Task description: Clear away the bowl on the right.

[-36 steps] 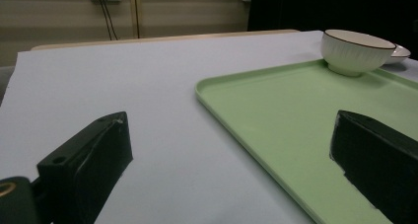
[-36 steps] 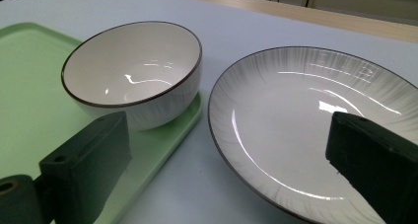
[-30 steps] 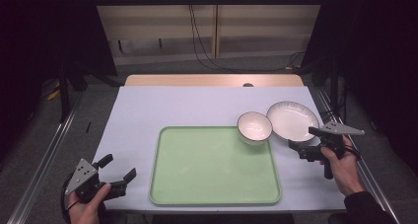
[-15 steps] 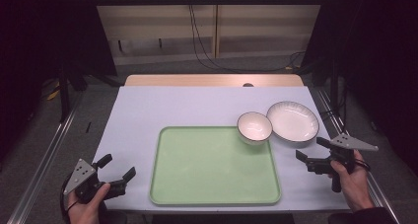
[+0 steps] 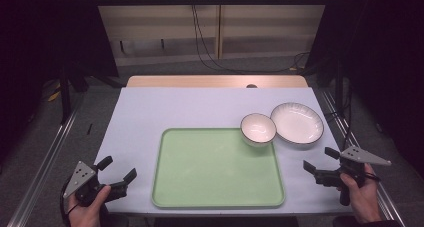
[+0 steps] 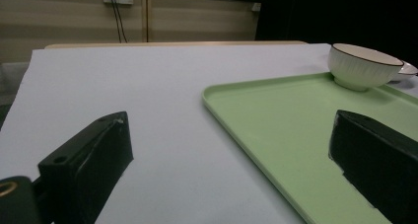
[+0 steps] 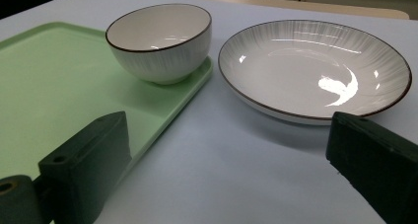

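The shallow white plate with fine grey ribbing and a thin dark rim (image 5: 297,123) sits on the pale table cover (image 5: 200,109) at the far right, just beside the small white ribbed bowl with a dark rim (image 5: 258,129). In your right gripper view the plate (image 7: 315,68) lies flat and empty, with a bright glare patch on its glazed inside that washes out part of the ribbing. Its near edge is cut by one black jaw at the lower right, so you cannot see that stretch of rim. The bowl (image 7: 160,40) rests tilted on the far right corner of the light green rectangular plastic tray (image 5: 218,169), perched on the raised edge rather than flat inside it. Whether bowl and plate touch is hard to tell: the high view puts them rim to rim, while your right gripper view shows a narrow strip of cover between them.

In your left gripper view the plate (image 6: 408,70) is mostly hidden behind the bowl (image 6: 364,65).

Your right gripper (image 5: 320,163) hovers near the table's right edge, short of the plate, its jaws spread wide and holding nothing. Your left gripper (image 5: 117,171) is at the near left corner, beside the tray, jaws equally wide and empty.
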{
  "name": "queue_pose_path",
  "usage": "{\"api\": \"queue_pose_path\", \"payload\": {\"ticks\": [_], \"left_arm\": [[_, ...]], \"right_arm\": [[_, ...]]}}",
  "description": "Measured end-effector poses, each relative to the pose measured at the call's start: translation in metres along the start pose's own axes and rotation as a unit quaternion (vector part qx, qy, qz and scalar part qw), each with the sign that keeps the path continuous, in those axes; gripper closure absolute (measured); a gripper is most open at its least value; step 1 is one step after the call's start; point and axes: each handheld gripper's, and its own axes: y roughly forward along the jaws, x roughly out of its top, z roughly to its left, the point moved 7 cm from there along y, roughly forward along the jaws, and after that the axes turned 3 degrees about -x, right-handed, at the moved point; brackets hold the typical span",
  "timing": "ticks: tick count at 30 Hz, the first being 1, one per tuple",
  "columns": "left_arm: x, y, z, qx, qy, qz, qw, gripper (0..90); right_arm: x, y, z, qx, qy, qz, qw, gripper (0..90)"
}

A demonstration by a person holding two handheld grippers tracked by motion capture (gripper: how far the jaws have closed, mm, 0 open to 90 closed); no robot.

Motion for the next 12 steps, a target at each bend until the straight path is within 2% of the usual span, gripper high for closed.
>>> {"api": "queue_pose_path", "payload": {"ticks": [5,8,12], "left_arm": [[-0.0007,-0.0003,0.0003,-0.009,0.000,0.004,1.0000,2.6],[-0.0005,-0.0007,0.0021,-0.003,-0.003,-0.002,1.0000,2.6],[-0.0014,-0.0007,0.0023,-0.009,-0.001,0.003,1.0000,2.6]], "right_arm": [[-0.0016,-0.0092,-0.0015,0.004,0.018,-0.011,0.9998,3.1],[-0.0015,-0.0109,-0.0024,0.006,0.024,-0.013,0.9996,3.0],[-0.0031,-0.0071,0.0003,0.009,0.010,0.000,0.9999,2.7]]}}
